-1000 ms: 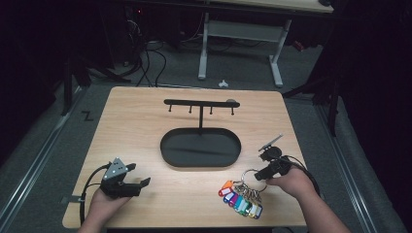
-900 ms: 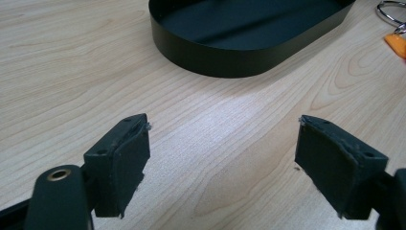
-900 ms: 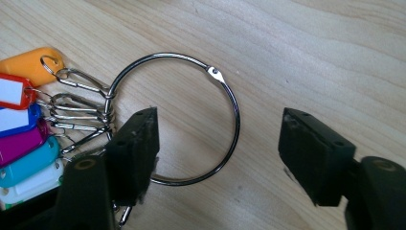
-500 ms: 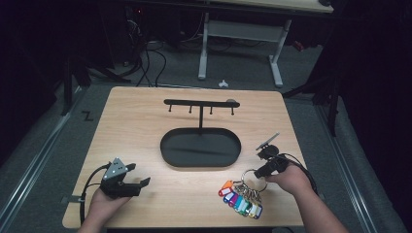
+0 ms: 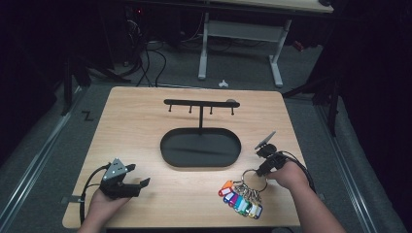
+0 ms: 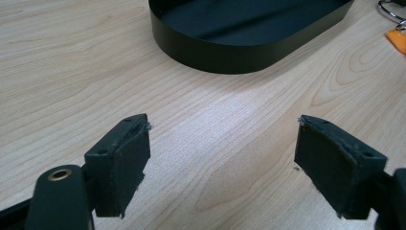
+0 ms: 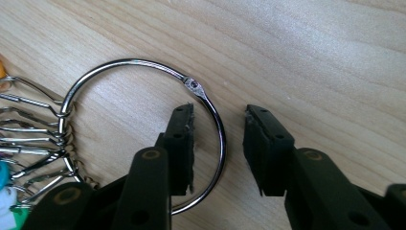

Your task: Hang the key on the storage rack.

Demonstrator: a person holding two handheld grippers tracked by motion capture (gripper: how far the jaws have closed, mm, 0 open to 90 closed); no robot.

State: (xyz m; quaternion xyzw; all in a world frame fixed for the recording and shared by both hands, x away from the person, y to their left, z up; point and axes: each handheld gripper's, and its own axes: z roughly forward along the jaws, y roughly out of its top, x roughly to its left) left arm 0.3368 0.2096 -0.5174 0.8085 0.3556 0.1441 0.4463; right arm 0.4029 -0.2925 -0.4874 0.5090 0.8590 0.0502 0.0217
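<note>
A big metal ring (image 7: pixel 143 67) lies flat on the wooden table, carrying several smaller rings with coloured key tags (image 5: pixel 239 199). My right gripper (image 7: pixel 218 143) straddles the ring's wire: one pad sits inside the ring, the other outside. Its jaws have just been closing, with the wire between them and a small gap on each side. In the high view the right gripper (image 5: pixel 260 167) is at the table's front right, over the ring (image 5: pixel 253 175). My left gripper (image 5: pixel 138 187) rests at the front left, open and empty, its pads (image 6: pixel 122 158) wide apart.
A black oval tray (image 5: pixel 170 158) with an upright post and a hook bar (image 5: pixel 200 103) stands mid-table. In the left gripper view the tray wall (image 6: pixel 230 52) lies ahead, with an orange tag (image 6: pixel 397 40) at the right edge.
The right gripper has come down and toward the ring at the front right. The left hand has stayed where it was.
</note>
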